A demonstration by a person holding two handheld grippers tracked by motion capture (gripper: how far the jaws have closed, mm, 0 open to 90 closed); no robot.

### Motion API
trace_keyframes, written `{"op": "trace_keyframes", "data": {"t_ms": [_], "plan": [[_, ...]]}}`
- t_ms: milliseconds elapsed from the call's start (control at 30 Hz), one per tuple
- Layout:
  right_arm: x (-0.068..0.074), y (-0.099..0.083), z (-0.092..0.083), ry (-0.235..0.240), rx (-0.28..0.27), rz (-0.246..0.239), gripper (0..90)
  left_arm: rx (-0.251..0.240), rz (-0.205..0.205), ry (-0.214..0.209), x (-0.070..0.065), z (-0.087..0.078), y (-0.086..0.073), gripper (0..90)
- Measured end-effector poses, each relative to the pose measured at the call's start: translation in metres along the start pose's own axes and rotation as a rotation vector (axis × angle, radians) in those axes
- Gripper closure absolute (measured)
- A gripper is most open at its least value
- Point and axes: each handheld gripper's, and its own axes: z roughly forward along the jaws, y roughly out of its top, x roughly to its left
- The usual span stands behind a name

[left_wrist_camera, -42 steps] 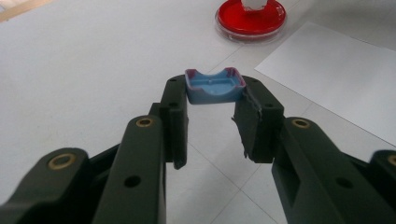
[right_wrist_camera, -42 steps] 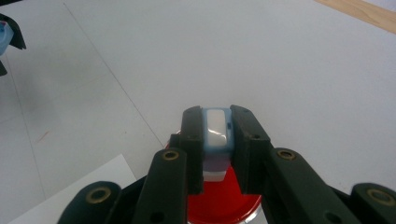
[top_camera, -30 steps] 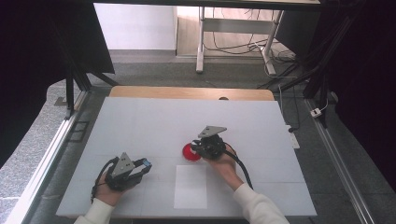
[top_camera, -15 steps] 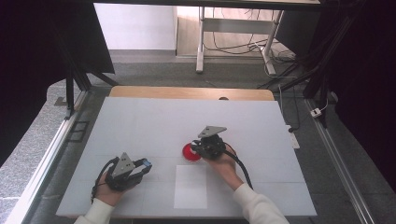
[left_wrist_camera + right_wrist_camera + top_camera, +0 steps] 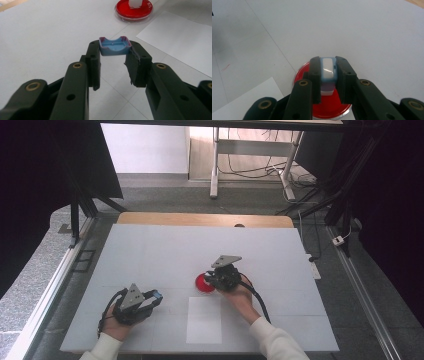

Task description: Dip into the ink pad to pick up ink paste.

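Blue cap (image 5: pixel 114 46) in left claw (image 5: pixel 113 53); right claw (image 5: pixel 328 72) clamps white block (image 5: pixel 328 68).

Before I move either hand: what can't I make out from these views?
- Right gripper view: whether the white block touches the red dish; jaws hide its underside.
- High view: the blue cap is too small.
- Left gripper view: the dish's far rim is cut off.

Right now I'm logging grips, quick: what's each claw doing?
Left claw: closed on the blue cap, held at its tips.
Right claw: closed on the white block, over the red dish.
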Motion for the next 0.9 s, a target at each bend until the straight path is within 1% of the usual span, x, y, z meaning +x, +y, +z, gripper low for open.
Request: {"op": "trace_keyframes", "data": {"t_ms": [233,633,800,900], "plan": [[0.0003,0.0011,-0.0022,0.001,-0.011,0.006,75.1,-0.002,-0.002,0.000,0.0002,0.0000,-0.0001,64.9],[0.0008,0.0012,-0.0030,-0.010,-0.012,-0.002,75.0,-0.003,-0.003,0.002,0.0002,-0.0003,-0.0001,64.9],[0.0008,0.0014,-0.0039,0.005,-0.027,0.010,74.9,-0.003,-0.004,0.002,0.0004,-0.0004,-0.0002,64.9],[0.0015,0.0023,-0.0058,0.002,-0.038,0.003,75.0,-0.003,-0.003,0.002,0.0003,-0.0003,-0.0002,64.9]]}}
